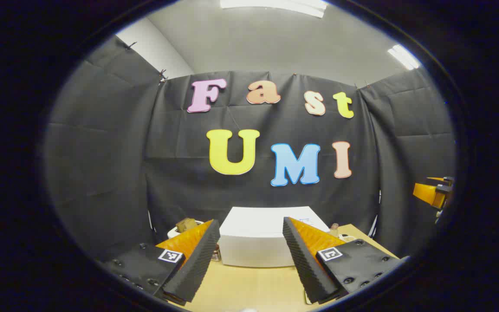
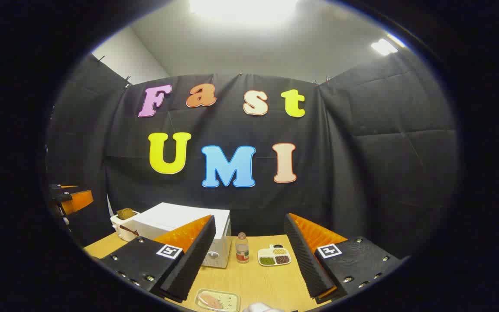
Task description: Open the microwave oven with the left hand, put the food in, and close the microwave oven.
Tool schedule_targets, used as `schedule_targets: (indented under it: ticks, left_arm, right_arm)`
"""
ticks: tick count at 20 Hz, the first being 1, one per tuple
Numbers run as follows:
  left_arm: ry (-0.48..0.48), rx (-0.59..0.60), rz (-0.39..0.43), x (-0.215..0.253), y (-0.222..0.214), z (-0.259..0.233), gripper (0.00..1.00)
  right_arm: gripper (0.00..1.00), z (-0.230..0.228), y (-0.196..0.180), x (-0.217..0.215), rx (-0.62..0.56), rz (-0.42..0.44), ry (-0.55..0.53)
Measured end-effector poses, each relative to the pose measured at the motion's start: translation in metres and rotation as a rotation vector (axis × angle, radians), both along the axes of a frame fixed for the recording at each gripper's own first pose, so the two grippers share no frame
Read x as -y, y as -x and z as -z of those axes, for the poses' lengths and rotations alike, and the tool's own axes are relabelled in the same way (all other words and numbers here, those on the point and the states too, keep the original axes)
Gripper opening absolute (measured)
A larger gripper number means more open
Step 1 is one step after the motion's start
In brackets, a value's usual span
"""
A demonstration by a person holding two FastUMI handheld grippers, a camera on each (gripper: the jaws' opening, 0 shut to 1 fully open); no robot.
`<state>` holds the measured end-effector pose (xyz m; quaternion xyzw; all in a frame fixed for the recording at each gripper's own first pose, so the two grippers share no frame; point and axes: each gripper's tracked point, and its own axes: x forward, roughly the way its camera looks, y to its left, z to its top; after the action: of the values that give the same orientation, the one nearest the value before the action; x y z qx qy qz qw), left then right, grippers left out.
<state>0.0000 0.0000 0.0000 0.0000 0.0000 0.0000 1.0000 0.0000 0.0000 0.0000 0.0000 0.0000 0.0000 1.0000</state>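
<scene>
The white microwave oven (image 1: 254, 242) stands on the wooden table (image 1: 249, 286), straight ahead of my left gripper (image 1: 251, 223), which is open, empty and held well short of it. In the right gripper view the microwave (image 2: 176, 221) stands left of centre, its front partly hidden behind one finger. A small pale tray of food (image 2: 217, 300) lies on the table (image 2: 258, 277) at the near edge, just below my right gripper (image 2: 249, 219), which is open and holds nothing. Each gripper shows at the far edge of the other's view, the right gripper (image 1: 435, 193) and the left gripper (image 2: 69, 199).
A small bottle (image 2: 241, 248) and a divided dish of beans (image 2: 274, 255) stand right of the microwave. A white container with something brown in it (image 2: 124, 223) is at the microwave's left. Black cloth walls close in the table on three sides.
</scene>
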Motion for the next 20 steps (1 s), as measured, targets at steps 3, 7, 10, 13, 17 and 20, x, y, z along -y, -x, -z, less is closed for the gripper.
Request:
schedule_targets:
  ticks: [3,7,10,13,17,20]
  left_arm:
    - [-0.013,0.009,0.008,0.001,-0.004,-0.004,0.98]
    - [-0.017,0.014,0.018,0.008,-0.013,-0.006,0.98]
    - [-0.017,0.008,0.017,0.008,-0.016,-0.004,0.97]
    - [-0.027,0.006,0.013,0.007,-0.017,-0.003,0.97]
    - [-0.038,0.009,0.006,0.007,-0.021,0.001,0.97]
    - [-0.055,0.004,0.002,0.008,-0.026,0.006,0.97]
  right_arm:
    - [0.97,0.0,-0.003,0.002,-0.005,0.006,0.004]
    - [0.97,0.0,-0.006,0.004,-0.01,0.013,-0.006]
    - [0.97,0.0,-0.008,0.005,-0.009,0.016,0.008]
    - [0.97,-0.002,-0.01,0.002,-0.007,0.01,0.015]
    - [0.97,0.0,-0.013,0.002,-0.011,0.008,0.011]
    - [0.97,-0.002,-0.016,0.004,-0.006,0.009,0.01]
